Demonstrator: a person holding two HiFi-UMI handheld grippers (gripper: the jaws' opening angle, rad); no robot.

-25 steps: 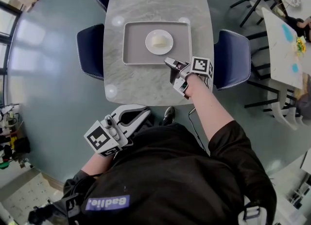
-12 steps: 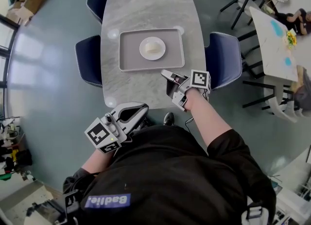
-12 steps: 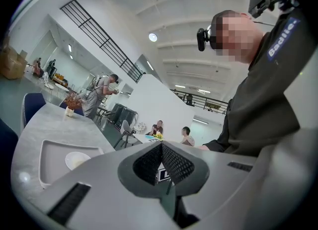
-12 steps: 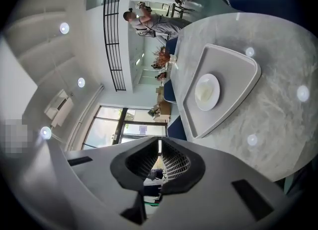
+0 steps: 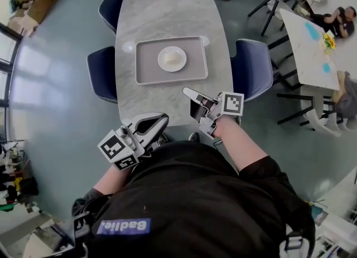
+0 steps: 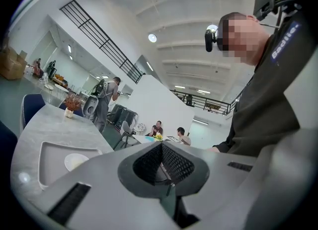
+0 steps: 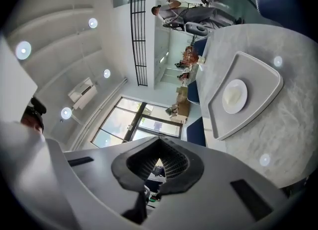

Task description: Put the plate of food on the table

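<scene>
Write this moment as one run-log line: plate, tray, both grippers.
plate: on tray, tray on table | left gripper: shut, empty | right gripper: jaws just closed, empty, clear of tray

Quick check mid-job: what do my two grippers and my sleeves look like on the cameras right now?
The left gripper and the right gripper are both light grey moulded shells, each carrying a white cube printed with black square markers. Their jaws have black ribbed pads set in a dark grey surround. The person wears a black top whose sleeves leave the forearms bare.
</scene>
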